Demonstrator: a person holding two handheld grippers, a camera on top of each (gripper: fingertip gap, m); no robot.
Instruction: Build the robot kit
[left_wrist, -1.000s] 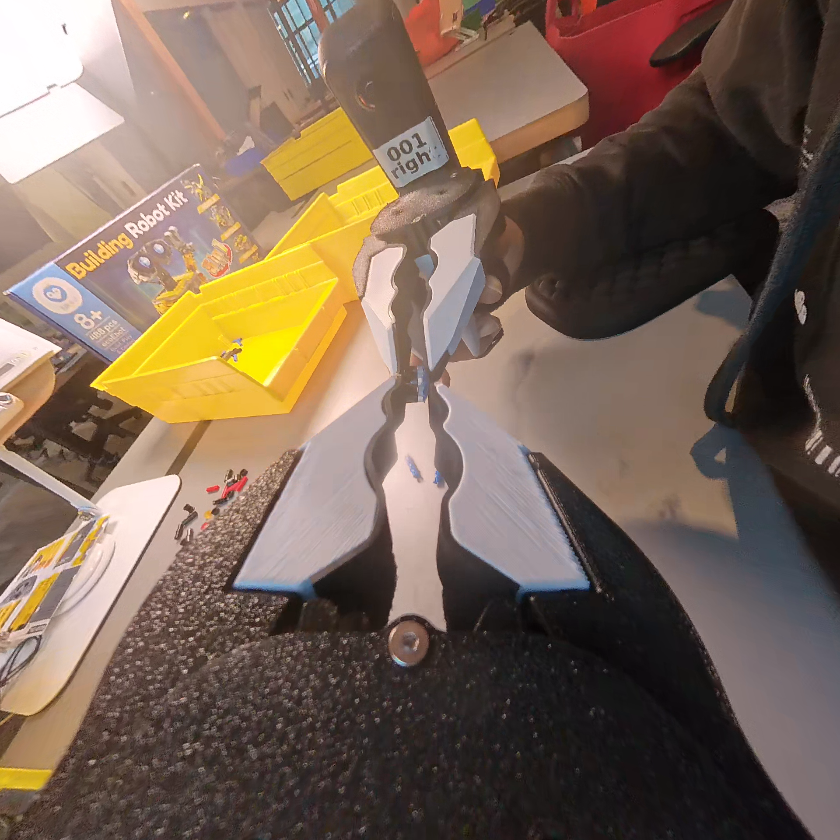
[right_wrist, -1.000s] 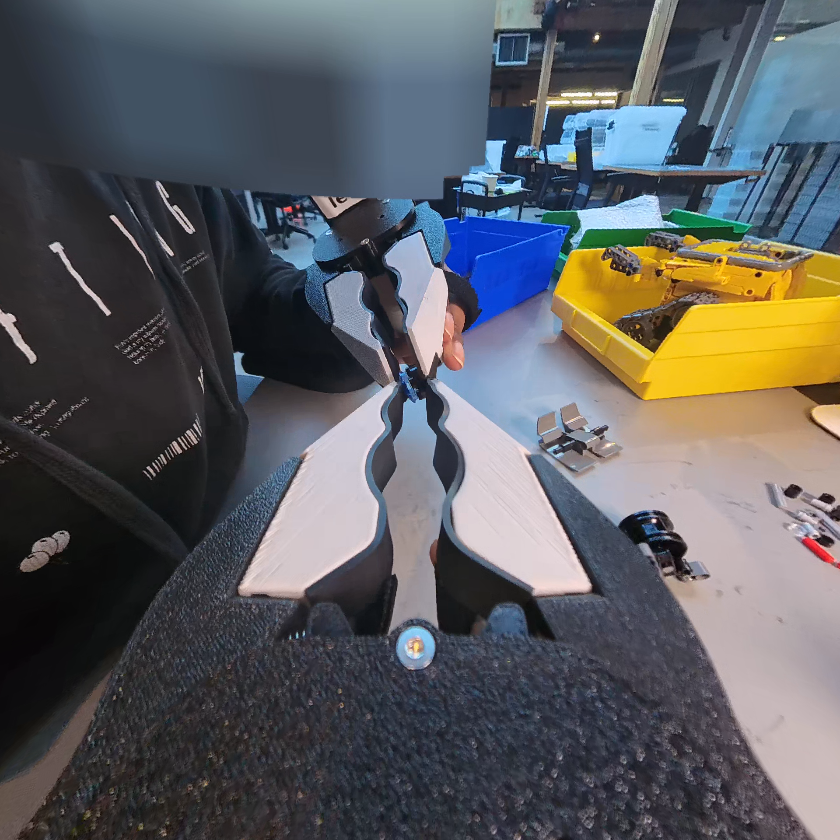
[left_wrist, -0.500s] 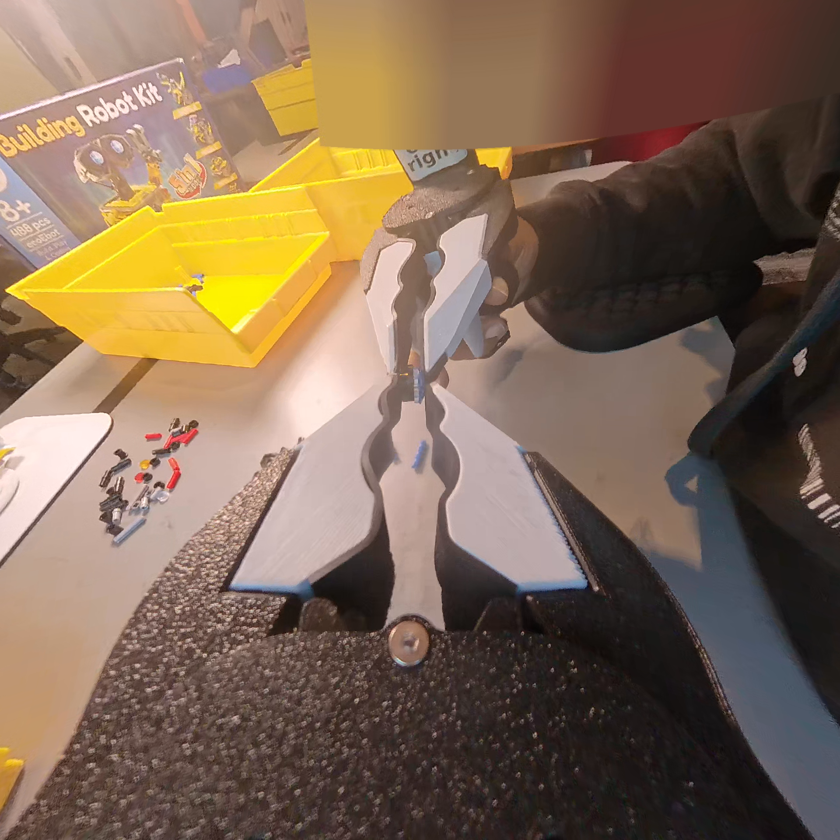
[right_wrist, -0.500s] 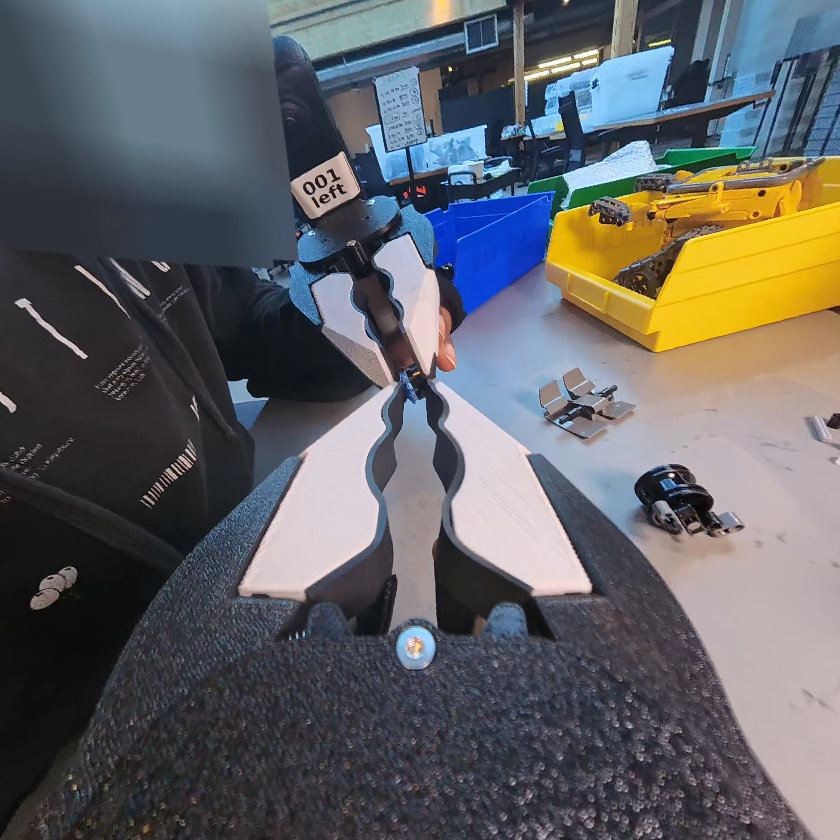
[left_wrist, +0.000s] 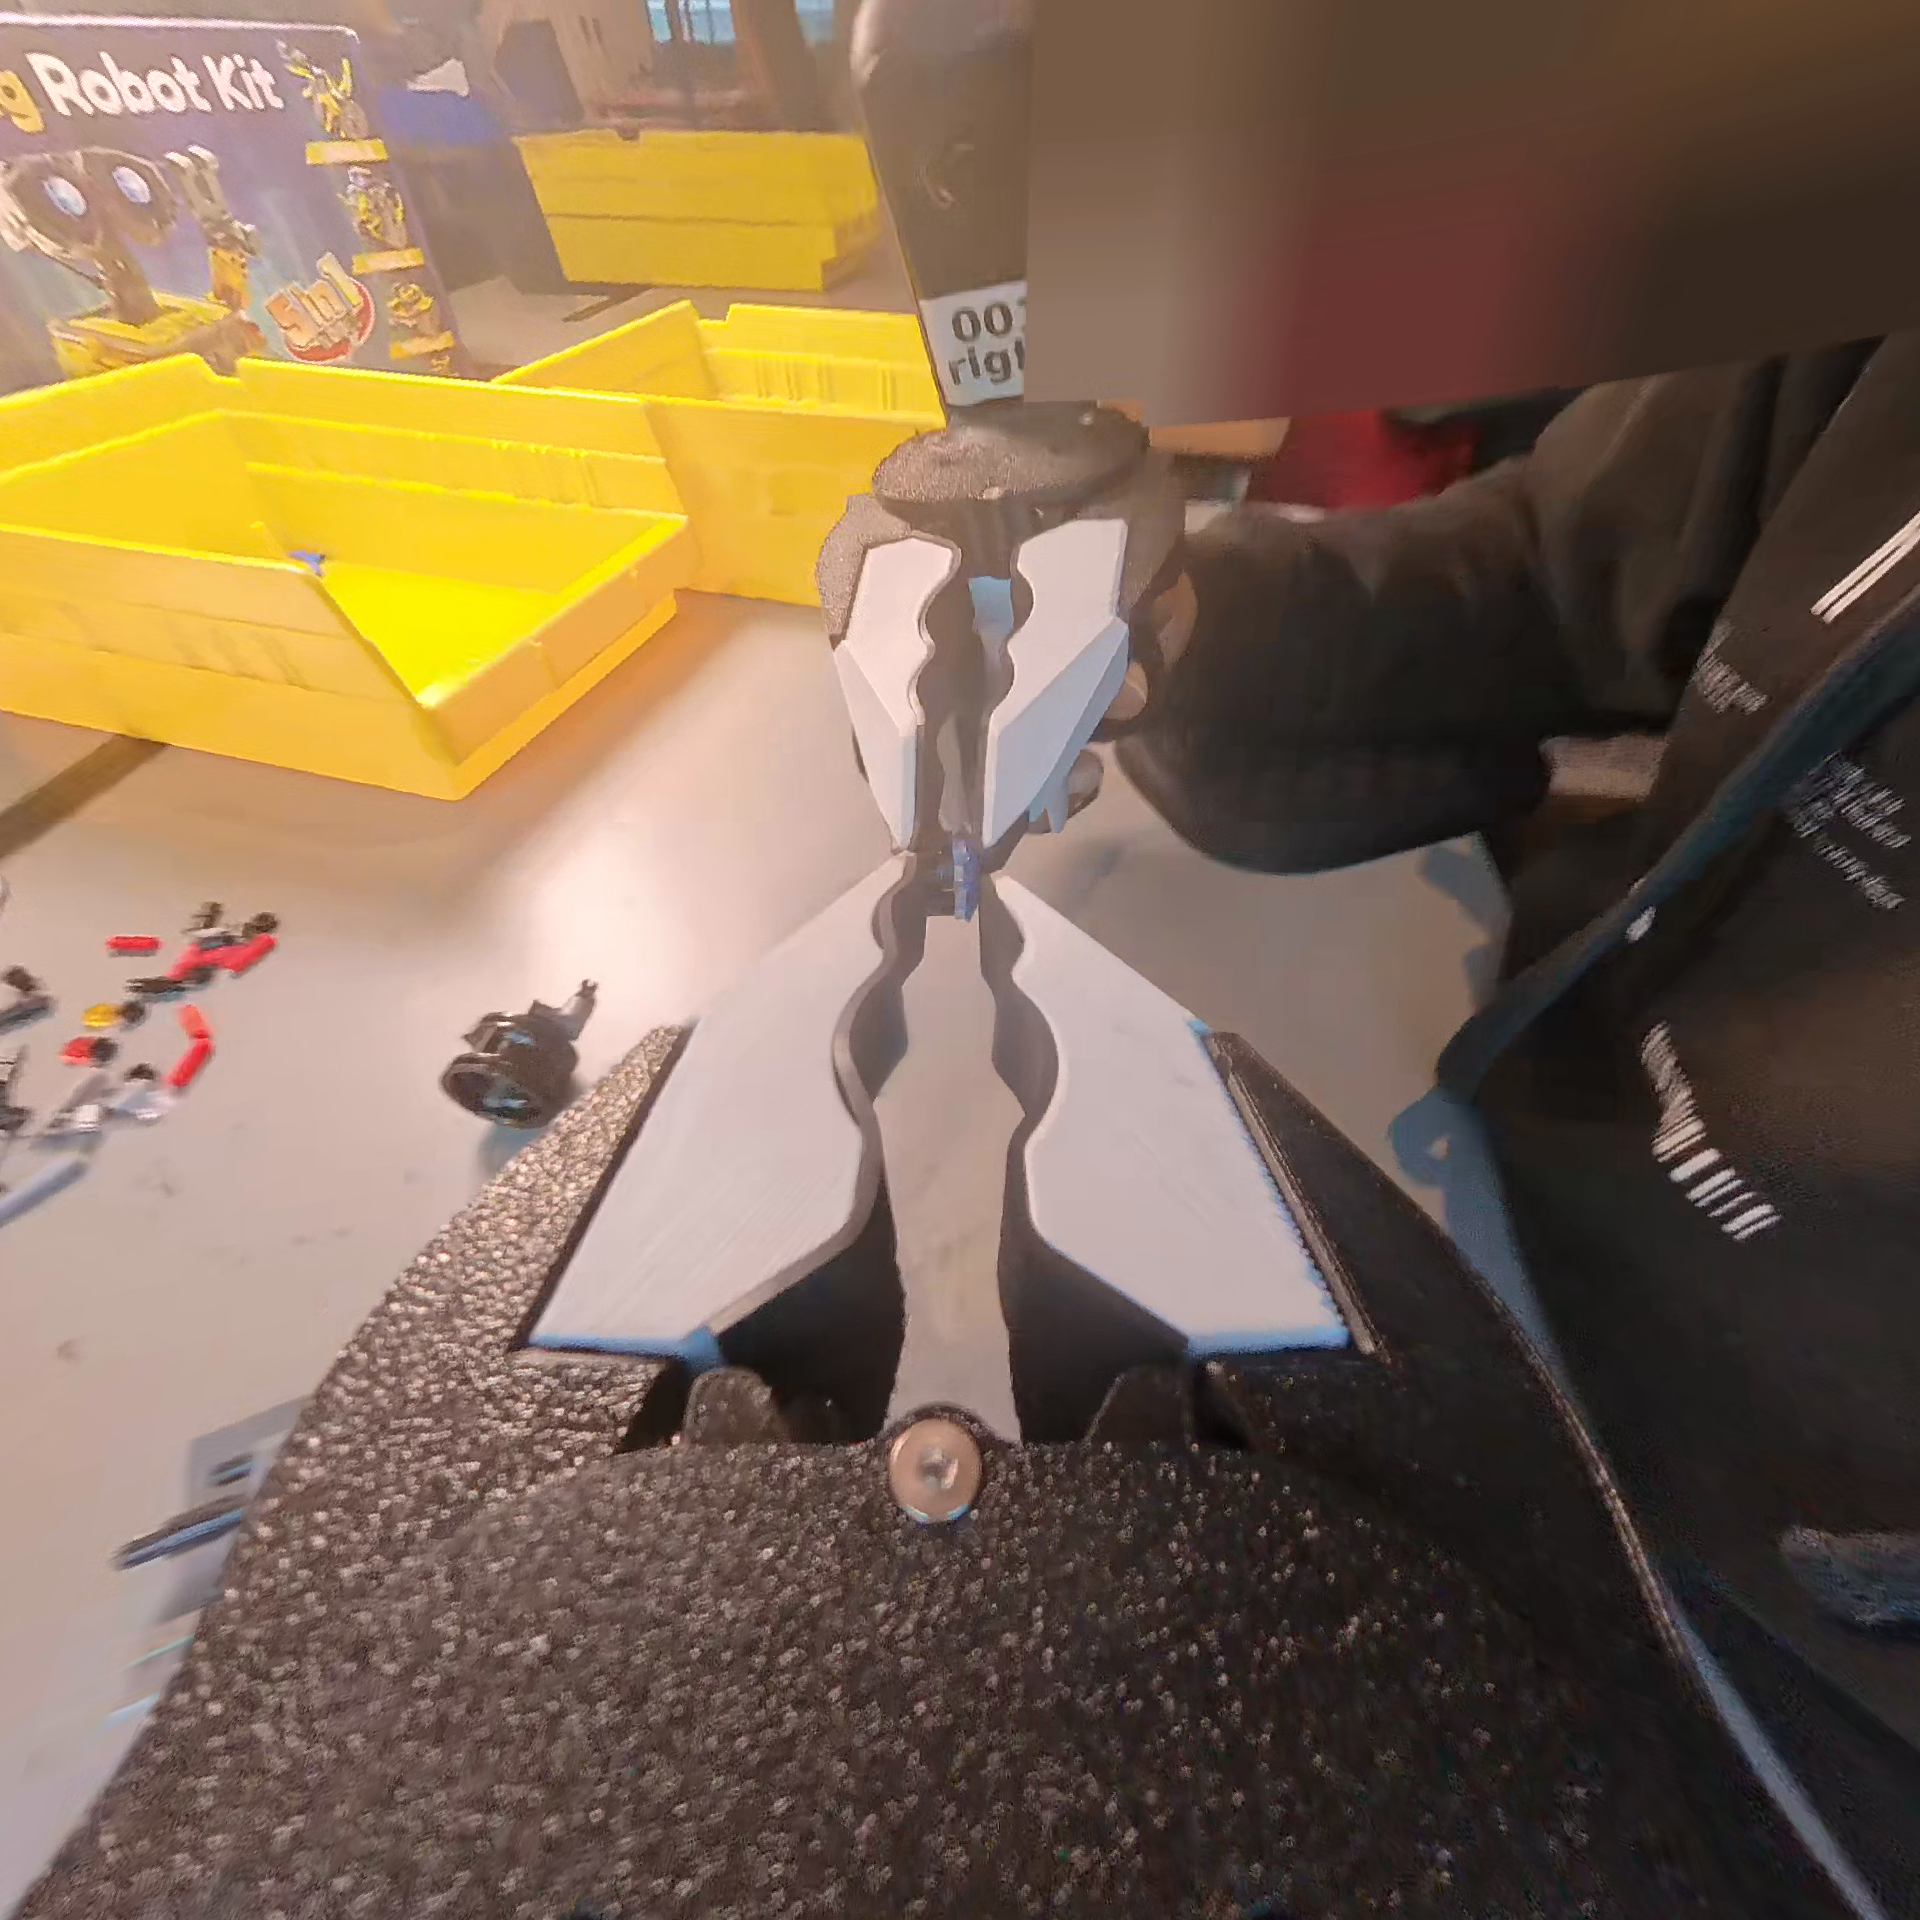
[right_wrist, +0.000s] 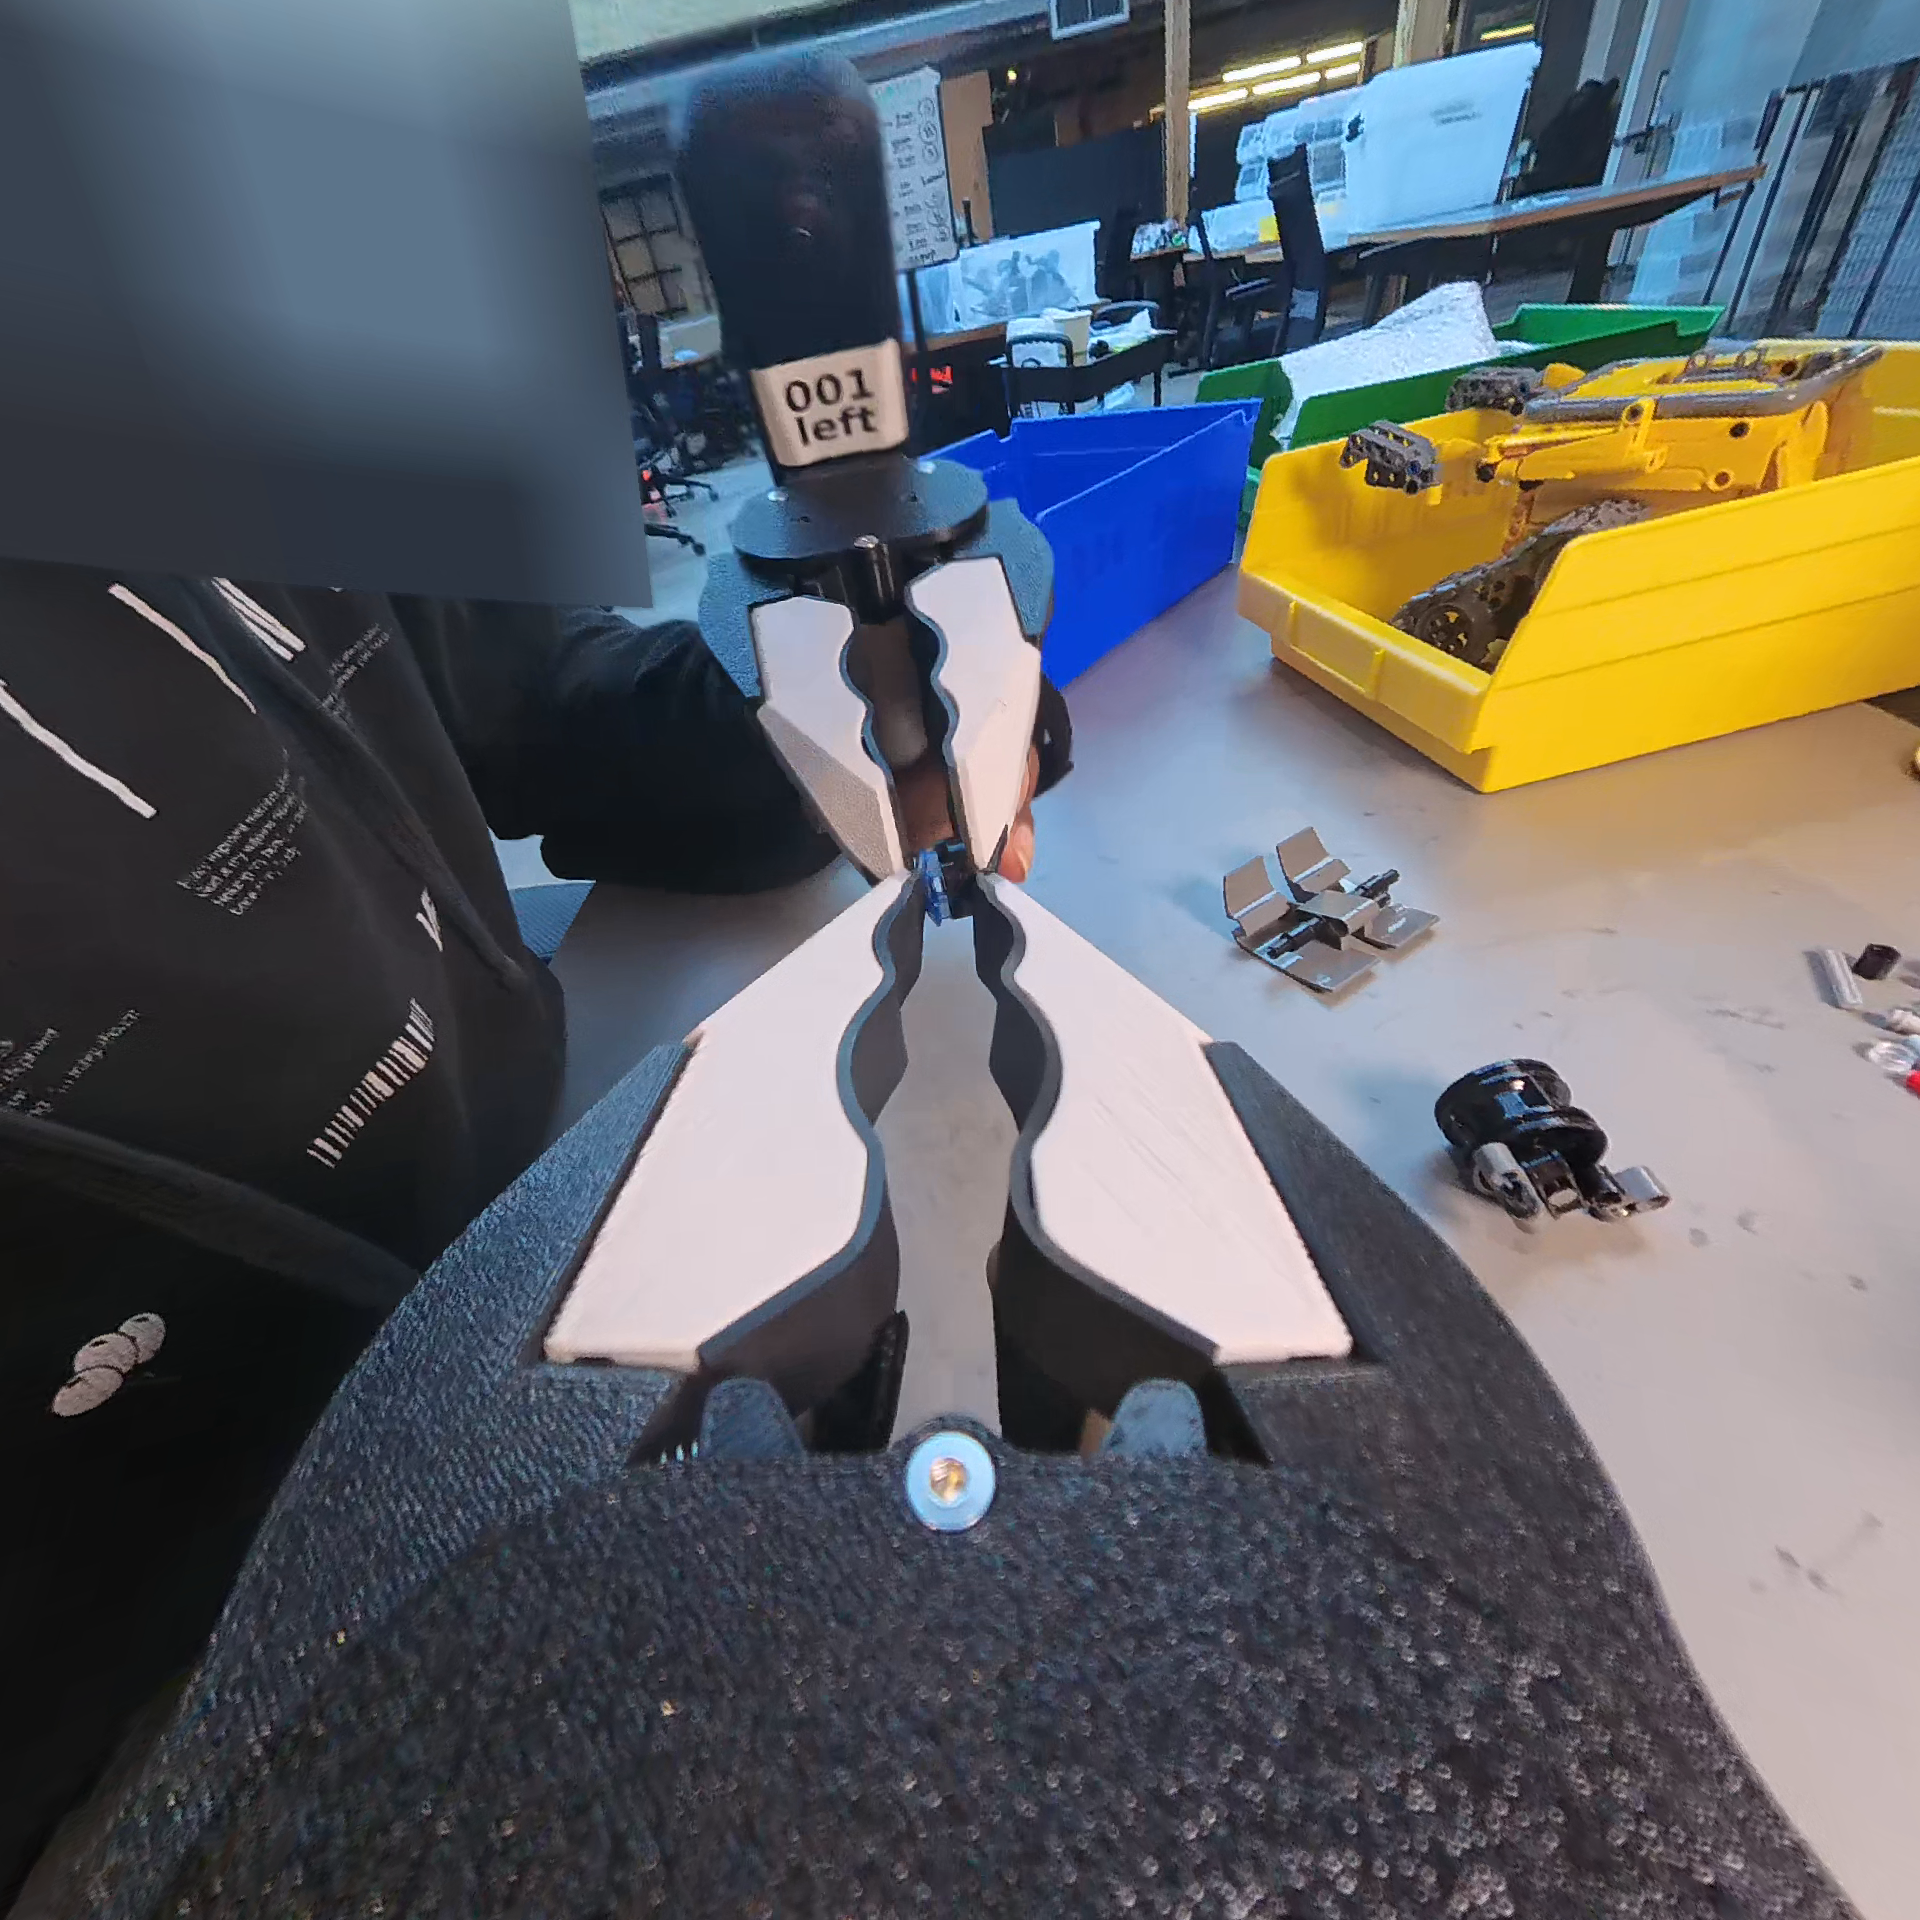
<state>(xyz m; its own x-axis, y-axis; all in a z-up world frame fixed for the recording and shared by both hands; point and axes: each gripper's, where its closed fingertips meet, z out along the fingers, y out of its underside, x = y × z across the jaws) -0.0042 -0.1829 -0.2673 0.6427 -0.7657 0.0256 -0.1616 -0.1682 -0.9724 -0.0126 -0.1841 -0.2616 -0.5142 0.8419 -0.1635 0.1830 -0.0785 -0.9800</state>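
Observation:
My left gripper (left_wrist: 951, 902) and my right gripper (right_wrist: 945, 902) meet tip to tip above the grey table (left_wrist: 644, 883). Both are shut on one small blue and black piece (left_wrist: 958, 878), which also shows in the right wrist view (right_wrist: 938, 888). The right gripper (left_wrist: 951, 836) faces me in the left wrist view, and the left gripper (right_wrist: 940, 862) faces me in the right wrist view. A person's hand holds each. The piece is mostly hidden by the fingertips.
Yellow bins (left_wrist: 343, 582) and a robot kit box (left_wrist: 208, 187) stand at the far left. Loose small parts (left_wrist: 135, 997) and a black wheel part (left_wrist: 514, 1065) lie on the table. A yellow bin with a tracked model (right_wrist: 1558, 675), a blue bin (right_wrist: 1122, 520) and a grey clip part (right_wrist: 1320, 914) are also there. Both grippers' tips are close together, under 4 cm apart.
Both grippers stayed shut tip to tip on the piece. Both views swung, so the black wheel part came into the left wrist view and the bins shifted.

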